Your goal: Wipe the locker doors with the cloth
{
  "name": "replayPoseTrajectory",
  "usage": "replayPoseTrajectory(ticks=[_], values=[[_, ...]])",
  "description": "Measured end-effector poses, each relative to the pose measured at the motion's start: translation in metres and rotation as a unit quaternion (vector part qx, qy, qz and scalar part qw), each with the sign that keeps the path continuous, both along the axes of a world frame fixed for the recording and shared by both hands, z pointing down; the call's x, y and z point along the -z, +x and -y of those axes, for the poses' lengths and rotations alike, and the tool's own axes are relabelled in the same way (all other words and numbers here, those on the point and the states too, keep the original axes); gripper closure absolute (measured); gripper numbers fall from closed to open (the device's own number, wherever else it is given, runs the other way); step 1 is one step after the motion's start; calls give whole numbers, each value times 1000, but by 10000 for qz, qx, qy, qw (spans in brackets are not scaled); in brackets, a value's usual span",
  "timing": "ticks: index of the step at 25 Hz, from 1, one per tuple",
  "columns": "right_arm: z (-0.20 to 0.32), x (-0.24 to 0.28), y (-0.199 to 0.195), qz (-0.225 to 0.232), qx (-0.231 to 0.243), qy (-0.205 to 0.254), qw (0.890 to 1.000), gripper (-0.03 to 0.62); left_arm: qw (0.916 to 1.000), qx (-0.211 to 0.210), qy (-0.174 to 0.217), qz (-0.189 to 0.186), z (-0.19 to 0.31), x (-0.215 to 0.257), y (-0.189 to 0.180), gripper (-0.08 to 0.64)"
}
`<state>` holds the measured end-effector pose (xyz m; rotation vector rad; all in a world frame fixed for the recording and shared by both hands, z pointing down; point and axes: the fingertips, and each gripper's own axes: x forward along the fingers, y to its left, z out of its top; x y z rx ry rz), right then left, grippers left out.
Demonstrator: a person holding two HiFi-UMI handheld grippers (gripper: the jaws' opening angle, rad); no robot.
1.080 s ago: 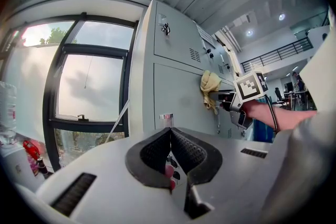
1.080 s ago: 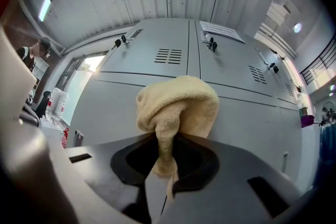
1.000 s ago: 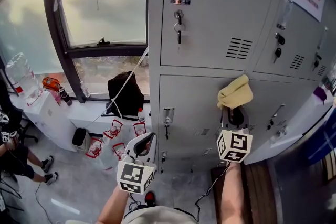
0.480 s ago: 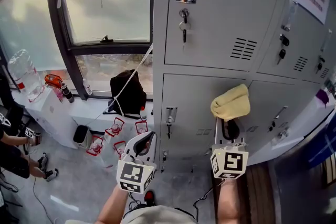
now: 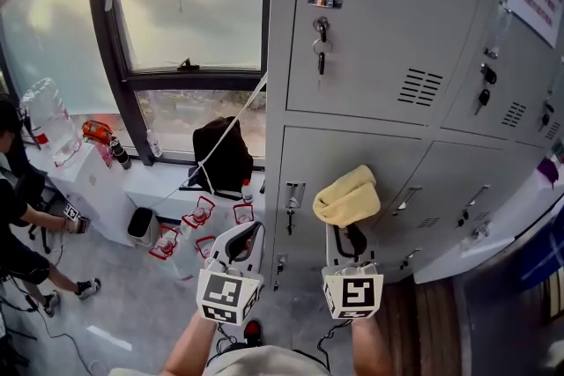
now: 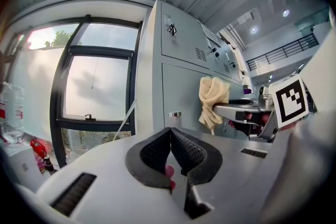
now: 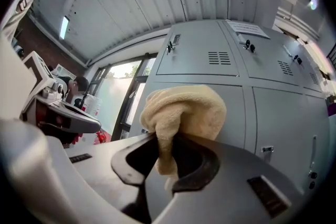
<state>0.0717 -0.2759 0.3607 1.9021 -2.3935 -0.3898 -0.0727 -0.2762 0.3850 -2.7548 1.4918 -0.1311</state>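
A bunched yellow cloth (image 5: 347, 195) is pinched in my right gripper (image 5: 350, 235), which holds it against the lower grey locker door (image 5: 388, 176) near that door's left side. In the right gripper view the cloth (image 7: 181, 113) bulges above the shut jaws, with the locker doors (image 7: 273, 107) right behind. My left gripper (image 5: 241, 240) hangs lower left, away from the lockers, jaws shut with nothing between them (image 6: 170, 148). The upper locker door (image 5: 388, 22) has keys (image 5: 322, 38) hanging from its lock.
A large window (image 5: 189, 4) with a dark frame is left of the lockers. A black bag (image 5: 222, 158) sits on the sill. Below are red-and-white packets (image 5: 203, 224), a bin (image 5: 139, 226) and a water jug (image 5: 40, 114). A person (image 5: 22, 216) stands at far left.
My right gripper has slid the cloth leftward and a little down across the lower locker door. The left gripper has stayed put.
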Motion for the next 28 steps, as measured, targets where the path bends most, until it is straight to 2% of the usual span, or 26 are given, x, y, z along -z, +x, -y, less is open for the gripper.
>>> replayPoseTrajectory(ticks=[12,19,28], values=[[29,-36,-51,-110,507,-457,9976,509,9997,236,-52,61,5,-5,-20,537],[52,-53,-55,-100,482,-692,9964,509,9994,334,-42,87,8,-4,-30,537],[60,-56,-50,-43,442,-720,9964,509,9993,346,-41,94,11,-4,-30,537]])
